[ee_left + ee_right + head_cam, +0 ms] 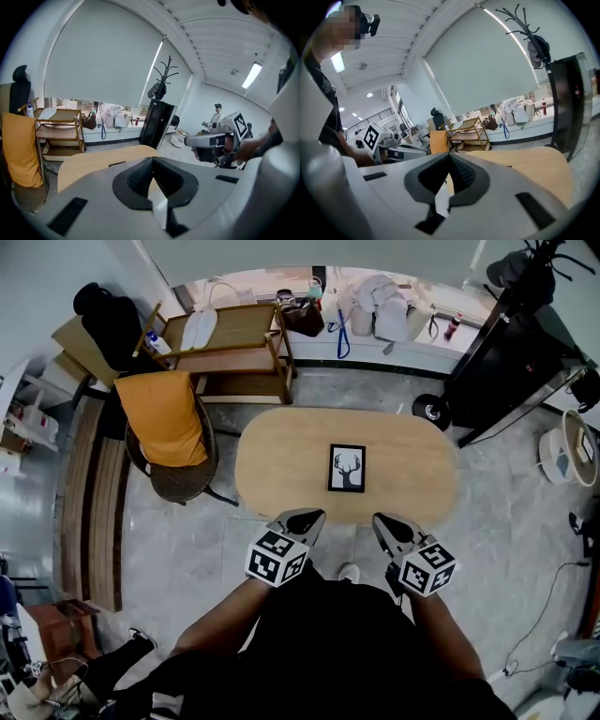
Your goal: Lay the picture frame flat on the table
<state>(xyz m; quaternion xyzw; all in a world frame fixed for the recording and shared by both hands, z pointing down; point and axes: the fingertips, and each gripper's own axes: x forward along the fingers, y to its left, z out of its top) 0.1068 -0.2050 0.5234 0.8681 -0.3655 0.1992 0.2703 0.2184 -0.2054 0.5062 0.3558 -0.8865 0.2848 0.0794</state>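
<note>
Head view: the picture frame (346, 469) lies flat mid-worktop (281, 456), long axis near-to-far, antlers pointing far. Your left tool (312, 516) and right tool (381, 519) hover at the near edge. Left gripper view: jaws together, empty. Right gripper view: likewise.

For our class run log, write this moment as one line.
picture frame: flat on table | left gripper: shut, empty | right gripper: shut, empty
</note>
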